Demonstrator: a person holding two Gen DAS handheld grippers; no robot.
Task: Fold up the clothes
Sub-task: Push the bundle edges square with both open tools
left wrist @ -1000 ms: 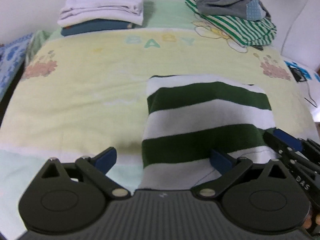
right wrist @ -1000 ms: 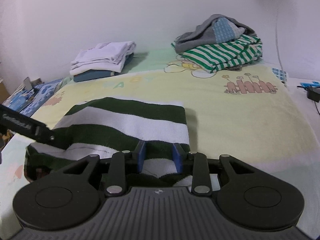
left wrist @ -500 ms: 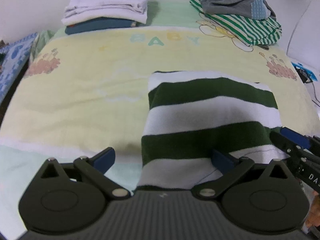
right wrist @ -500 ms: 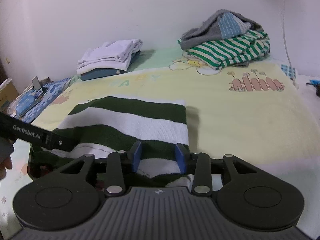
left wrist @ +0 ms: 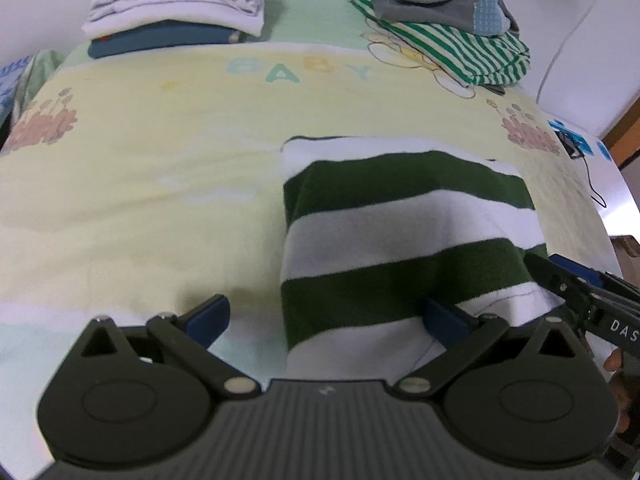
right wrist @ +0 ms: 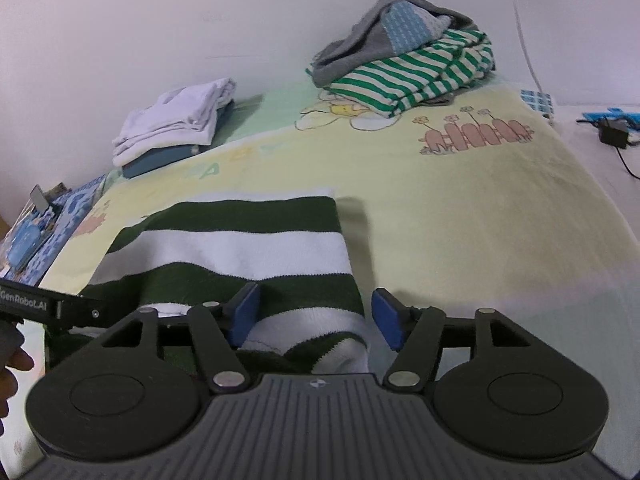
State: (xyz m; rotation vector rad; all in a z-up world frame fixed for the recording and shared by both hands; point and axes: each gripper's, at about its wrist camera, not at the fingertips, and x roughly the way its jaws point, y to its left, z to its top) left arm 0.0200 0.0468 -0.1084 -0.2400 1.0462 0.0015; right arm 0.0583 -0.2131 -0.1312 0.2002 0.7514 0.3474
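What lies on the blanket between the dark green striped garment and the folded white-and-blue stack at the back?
Nothing: in both wrist views only bare yellow blanket, printed BABY, separates the striped garment from the folded stack.

A home bedroom: baby-print blanket (left wrist: 160, 184) spread flat, clothes stacks (right wrist: 176, 120) beside the wall.

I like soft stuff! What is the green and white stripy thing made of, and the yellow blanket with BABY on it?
The striped garment looks like thick, fuzzy knit or fleece: its surface is matte and nappy, and its edges are plump. The yellow blanket looks like soft cotton or towelling, matte, with printed cartoon pictures. Exact fibres can't be told.
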